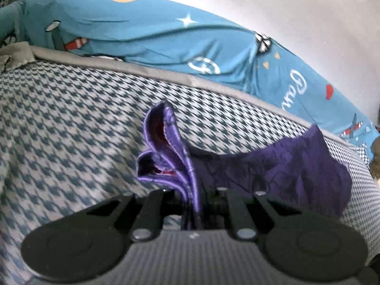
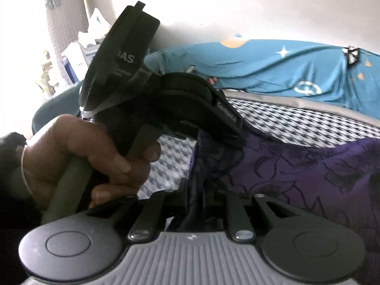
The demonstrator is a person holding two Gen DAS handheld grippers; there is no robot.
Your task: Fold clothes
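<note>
Left tongs [image 1: 193, 211] are pinched tight on a bunched edge of the purple cloth [image 1: 285, 168]. A shiny trimmed fold of that cloth stands up from them toward 12 o'clock, and the rest spreads away toward 2 o'clock, over the checked bed cover [image 1: 71, 118].

Right tongs [image 2: 196, 204] are also squeezed on the purple cloth [image 2: 308, 166]. A dark fold runs down into them, and the cloth fills this view from 1 o'clock round to 4 o'clock.

Only the right wrist view shows the person's left hand [image 2: 95, 156], at 9 o'clock, wrapped round the handle of the other tool. That tool's black front sits on the cloth just above the right tongs, so the two pairs of tongs are close together. Only this view shows the white boxes and bags [image 2: 78, 49] by the wall at 10 o'clock.

Only the left wrist view shows a wide stretch of the checked bed cover [image 1: 71, 118], from 8 o'clock to 11 o'clock, with nothing lying on it there.

A grey trim edge [image 1: 152, 67] crosses behind the cloth in both views. Past it lies a blue printed sheet [image 1: 147, 30] with stars and planes, then the pale wall. Both views are blurry.
</note>
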